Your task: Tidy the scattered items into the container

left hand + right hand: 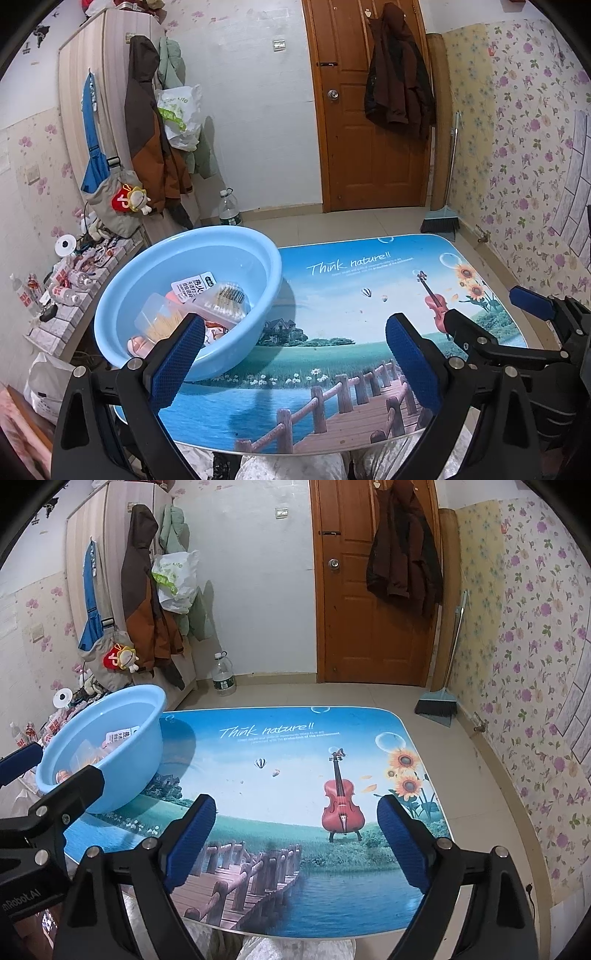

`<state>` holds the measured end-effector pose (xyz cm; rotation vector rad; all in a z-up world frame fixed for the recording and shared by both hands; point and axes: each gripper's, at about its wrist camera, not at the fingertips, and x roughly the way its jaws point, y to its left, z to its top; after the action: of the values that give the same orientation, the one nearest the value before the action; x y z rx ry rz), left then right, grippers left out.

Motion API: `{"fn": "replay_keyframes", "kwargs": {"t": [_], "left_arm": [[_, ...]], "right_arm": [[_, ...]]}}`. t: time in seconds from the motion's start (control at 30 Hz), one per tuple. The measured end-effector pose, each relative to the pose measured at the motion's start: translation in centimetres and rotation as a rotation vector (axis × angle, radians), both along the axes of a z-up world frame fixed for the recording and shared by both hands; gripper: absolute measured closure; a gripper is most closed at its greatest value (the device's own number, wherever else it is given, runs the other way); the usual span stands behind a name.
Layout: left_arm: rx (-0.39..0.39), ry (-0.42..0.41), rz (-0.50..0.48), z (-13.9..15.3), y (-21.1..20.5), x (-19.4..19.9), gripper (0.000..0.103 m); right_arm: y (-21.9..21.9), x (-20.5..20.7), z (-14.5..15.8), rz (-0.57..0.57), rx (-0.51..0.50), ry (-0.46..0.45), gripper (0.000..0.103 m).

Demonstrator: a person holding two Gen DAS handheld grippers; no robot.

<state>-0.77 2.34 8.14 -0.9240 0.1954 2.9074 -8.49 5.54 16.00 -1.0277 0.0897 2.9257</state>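
Note:
A light blue plastic basin [258, 258] stands at the left end of the picture-printed table [351, 288]. Inside it lie a clear box of cotton swabs [225, 299], a clear box of toothpicks [162, 321], a white labelled pack [194, 288] and pink items. The basin also shows in the right wrist view [122, 738]. My left gripper [295, 336] is open and empty, above the table's near edge just right of the basin. My right gripper [297, 816] is open and empty over the table's near middle, and it shows at the right of the left wrist view [491, 306].
The table top [295, 746] carries only the basin. A low shelf with bottles [70, 288] stands left of the table. A water bottle [223, 675], a broom and dustpan [439, 701], a wardrobe with hung coats [144, 602] and a wooden door [369, 590] lie beyond.

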Motion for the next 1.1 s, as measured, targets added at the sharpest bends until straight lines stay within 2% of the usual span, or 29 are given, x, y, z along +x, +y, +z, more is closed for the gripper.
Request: {"fn": "replay_keyframes", "kwargs": {"t": [0.53, 0.67, 1.1], "left_arm": [[0.001, -0.004, 0.002, -0.1, -0.3, -0.1, 0.003], [0.005, 0.0, 0.0, -0.1, -0.2, -0.1, 0.001], [-0.01, -0.01, -0.003, -0.4, 0.5, 0.0, 0.0]], "right_arm": [[0.0, 0.3, -0.4, 0.001, 0.0, -0.001, 0.012], [0.5, 0.3, -0.5, -0.023, -0.003, -0.005, 0.0], [1.2, 0.8, -0.6, -0.035, -0.013, -0.002, 0.0]]}}
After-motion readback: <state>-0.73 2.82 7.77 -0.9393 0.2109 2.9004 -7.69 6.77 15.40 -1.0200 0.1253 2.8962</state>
